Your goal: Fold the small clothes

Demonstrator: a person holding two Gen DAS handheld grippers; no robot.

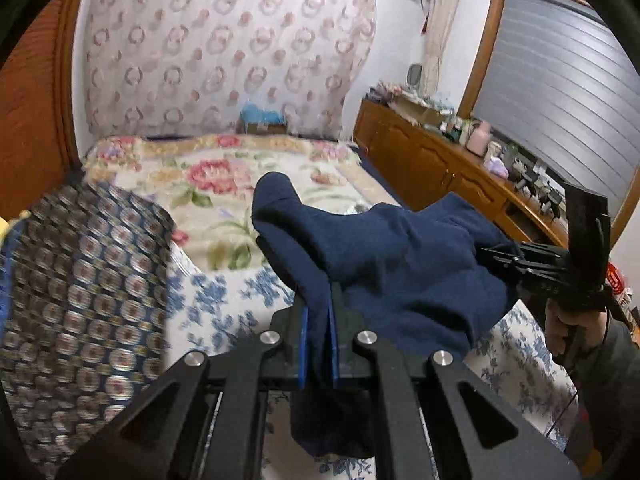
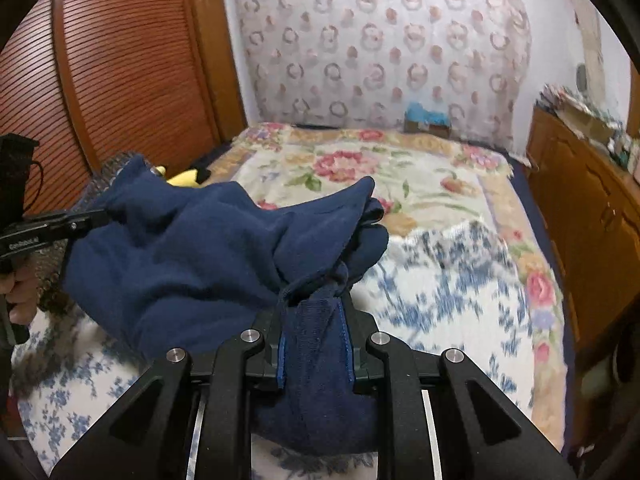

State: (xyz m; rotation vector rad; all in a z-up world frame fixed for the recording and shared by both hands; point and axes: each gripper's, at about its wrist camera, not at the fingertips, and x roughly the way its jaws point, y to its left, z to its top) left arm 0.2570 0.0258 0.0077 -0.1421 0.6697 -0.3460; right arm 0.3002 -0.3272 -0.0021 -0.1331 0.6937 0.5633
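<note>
A small navy blue garment (image 1: 400,264) hangs in the air above the bed, stretched between my two grippers. My left gripper (image 1: 318,320) is shut on one bunched edge of it. My right gripper (image 2: 316,320) is shut on the other edge, with cloth (image 2: 192,264) draping over its fingers. In the left wrist view the right gripper (image 1: 516,260) shows at the right, clamped on the cloth. In the right wrist view the left gripper (image 2: 96,218) shows at the left, clamped on the cloth.
Below is a bed with a blue-flowered white sheet (image 2: 440,292) and a rose-patterned blanket (image 1: 216,184). A dark patterned cloth (image 1: 80,288) lies at the left. A wooden cabinet (image 1: 432,160) with clutter stands right; a wooden wardrobe (image 2: 120,72) stands left.
</note>
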